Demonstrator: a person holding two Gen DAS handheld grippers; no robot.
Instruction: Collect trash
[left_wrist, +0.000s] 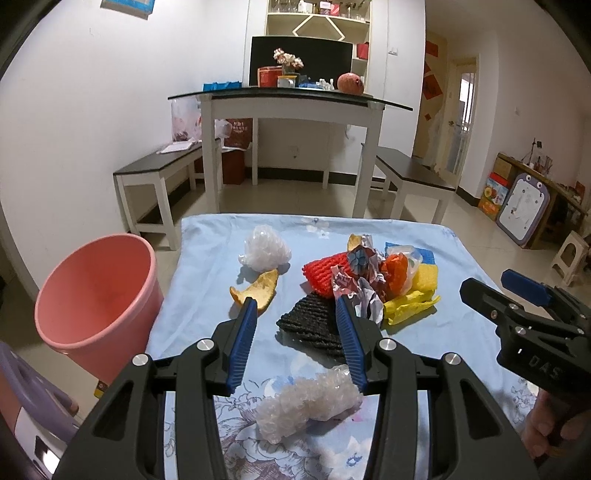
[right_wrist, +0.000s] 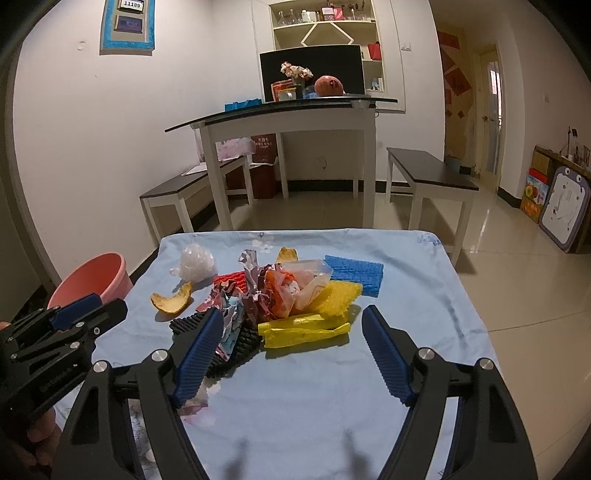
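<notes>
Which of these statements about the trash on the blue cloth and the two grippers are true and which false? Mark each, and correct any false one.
1. The pink bucket stands on the cloth. False: it stands beside the table, off the cloth.
2. The right gripper is open and holds nothing. True.
3. The blue foam net lies at the far side of the pile. True.
4. The left gripper grips the orange peel. False: its jaws are open and hold nothing.

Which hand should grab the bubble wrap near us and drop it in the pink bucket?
Left, probably. The left gripper hangs open over the bubble wrap, and the pink bucket stands on its side.
</notes>
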